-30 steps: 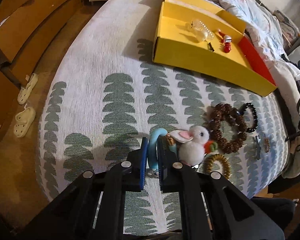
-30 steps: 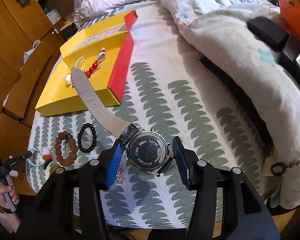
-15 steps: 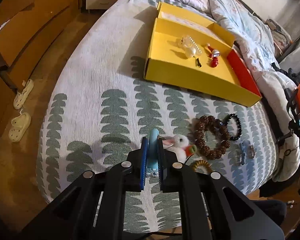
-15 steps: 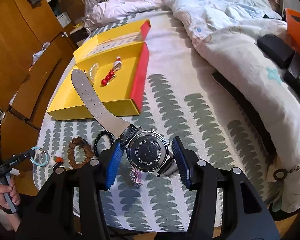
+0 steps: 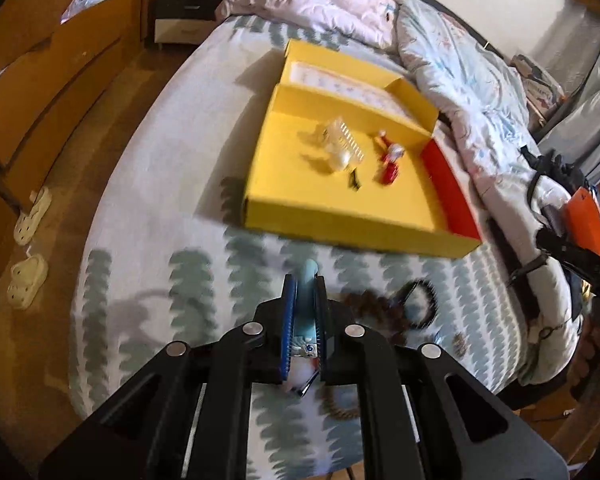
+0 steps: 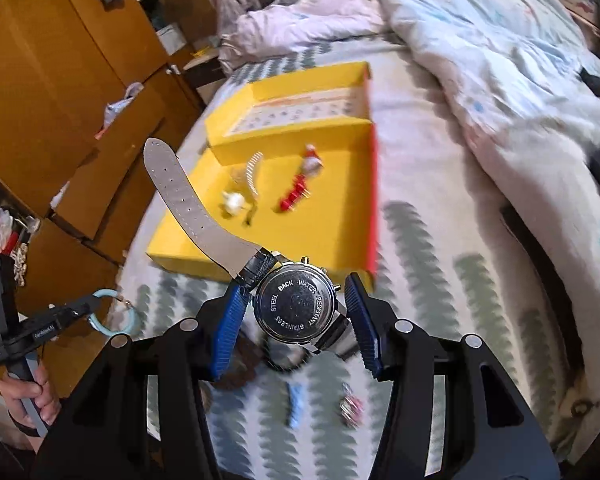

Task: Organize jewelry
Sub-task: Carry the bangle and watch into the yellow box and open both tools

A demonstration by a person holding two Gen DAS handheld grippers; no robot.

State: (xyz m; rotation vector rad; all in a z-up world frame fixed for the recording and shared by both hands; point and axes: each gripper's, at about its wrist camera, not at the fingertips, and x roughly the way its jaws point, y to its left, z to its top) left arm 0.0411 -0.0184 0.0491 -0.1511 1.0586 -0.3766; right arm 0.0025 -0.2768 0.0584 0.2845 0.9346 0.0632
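Bed with a white, green-leaf-patterned cover [image 5: 148,208] — open yellow cardboard box [image 5: 340,224] on it, brown wooden-bead bracelet [image 5: 374,308] and black bead bracelet [image 5: 422,304] nearby, rumpled pale quilt [image 6: 500,80] alongside.

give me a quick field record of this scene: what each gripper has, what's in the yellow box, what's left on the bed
left gripper: shut on light blue ring
right gripper: shut on watch, case back facing the camera, strap pointing toward the box
yellow box: open on the bed, holds a clear hair clip and a red bead piece
bed: brown bead bracelet and black bead bracelet lie loose near the box
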